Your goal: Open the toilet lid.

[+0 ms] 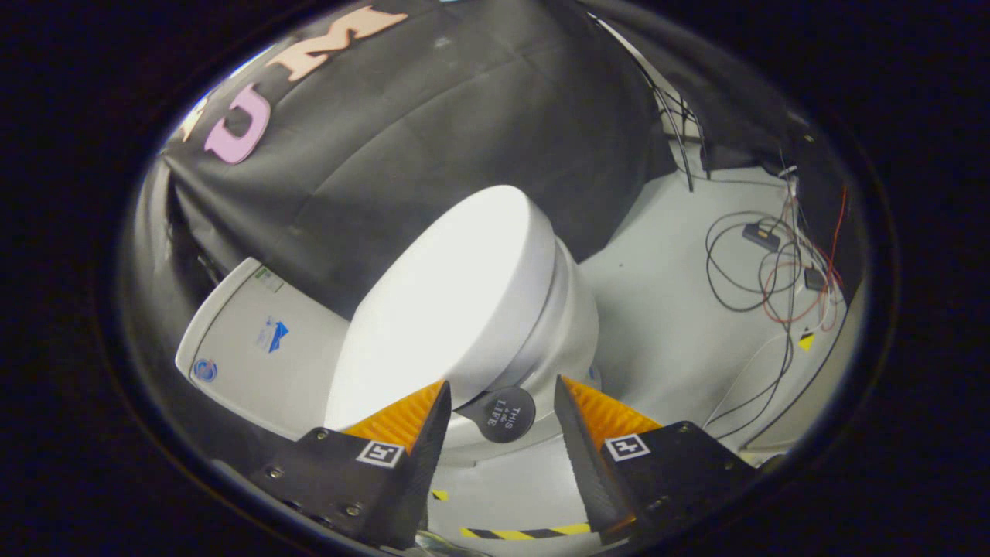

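A white toilet stands just ahead of me with its lid [456, 302] lying flat down on the bowl [572, 325]. A round dark handle tab [504, 415] sticks out from under the lid's front rim. My gripper [501, 383] is open. The tab sits in the gap between the two fingers, a little back from their tips, and neither finger touches it. The left fingertip [433, 402] overlaps the lid's front edge in the view; whether it touches is unclear.
The toilet's tank [255, 348] with small stickers is beyond the lid, against the black cloth wall. Loose cables [766, 271] and small boxes lie on the pale floor [665, 309] to the right. Yellow-black tape [526, 532] marks the floor below the fingers.
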